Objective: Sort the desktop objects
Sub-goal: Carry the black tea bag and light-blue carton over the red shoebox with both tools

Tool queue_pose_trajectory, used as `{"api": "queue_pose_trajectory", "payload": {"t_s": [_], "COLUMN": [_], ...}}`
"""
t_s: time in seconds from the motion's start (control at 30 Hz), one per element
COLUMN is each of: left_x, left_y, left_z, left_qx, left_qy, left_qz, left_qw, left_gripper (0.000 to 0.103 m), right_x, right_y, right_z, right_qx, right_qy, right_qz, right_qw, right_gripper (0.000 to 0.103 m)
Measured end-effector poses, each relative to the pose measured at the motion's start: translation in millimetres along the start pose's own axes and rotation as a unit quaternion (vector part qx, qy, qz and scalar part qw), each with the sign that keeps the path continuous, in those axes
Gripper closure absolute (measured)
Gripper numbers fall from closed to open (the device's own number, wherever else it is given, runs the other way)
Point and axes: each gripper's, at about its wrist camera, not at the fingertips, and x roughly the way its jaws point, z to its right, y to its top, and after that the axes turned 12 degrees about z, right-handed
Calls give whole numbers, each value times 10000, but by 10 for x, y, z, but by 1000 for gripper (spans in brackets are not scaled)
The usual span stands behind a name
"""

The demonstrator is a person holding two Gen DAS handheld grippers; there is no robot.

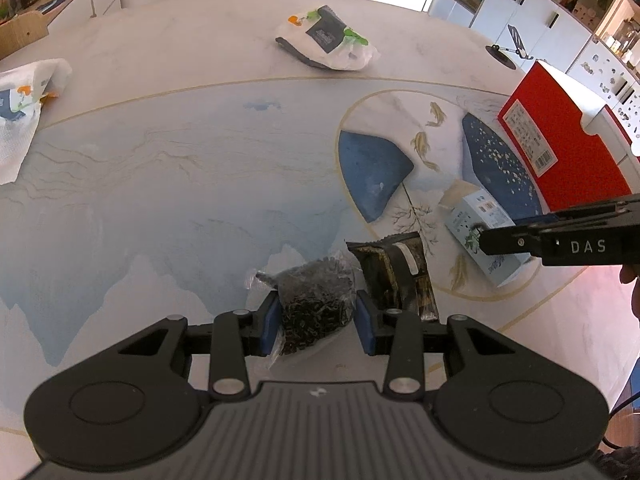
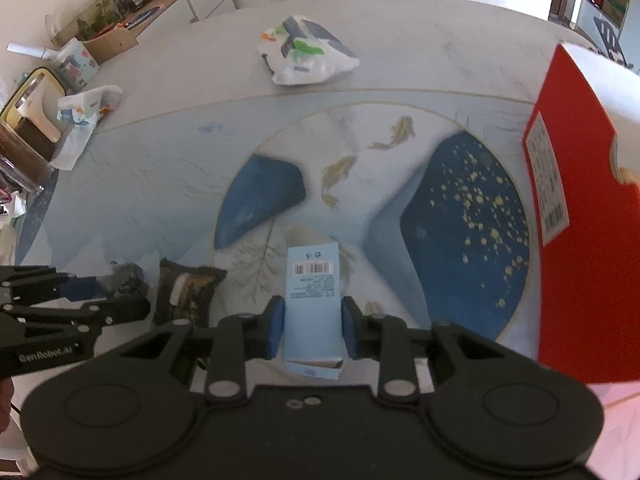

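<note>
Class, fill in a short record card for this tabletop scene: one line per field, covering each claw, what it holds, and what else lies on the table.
left claw: shut on clear bag of black bits
right claw: shut on pale blue carton
beside the bag: dark snack packet, lying flat
right edge: red box, standing
far side: white plastic bag
surface: painted table

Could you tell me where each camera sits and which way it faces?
Left wrist: on the left tool, looking forward and down at the bag of black bits between its fingers; the right tool shows at right.
Right wrist: on the right tool, facing the light blue box between its fingers; the left tool shows at left.
Shared: painted table, red box, dark snack packet.
</note>
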Motion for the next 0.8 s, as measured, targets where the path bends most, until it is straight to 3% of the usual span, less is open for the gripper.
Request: {"api": "queue_pose_trajectory", "payload": {"t_s": [0.47, 0.8], "left_x": [20, -6], "left_y": [-25, -6], "left_z": [6, -5], "left_qx": [-6, -47], "left_qy": [-25, -13], "left_qz": [-54, -30], "left_qw": [10000, 10000], "left_gripper": [66, 66], "right_x": [169, 130], "right_y": [-13, 4], "right_z": [-81, -46], "right_qx": [-262, -210], "right_qy": [-96, -29], "right_qz": [-139, -61], "right_qw": [9995, 9998], "right_gripper": [68, 74]}}
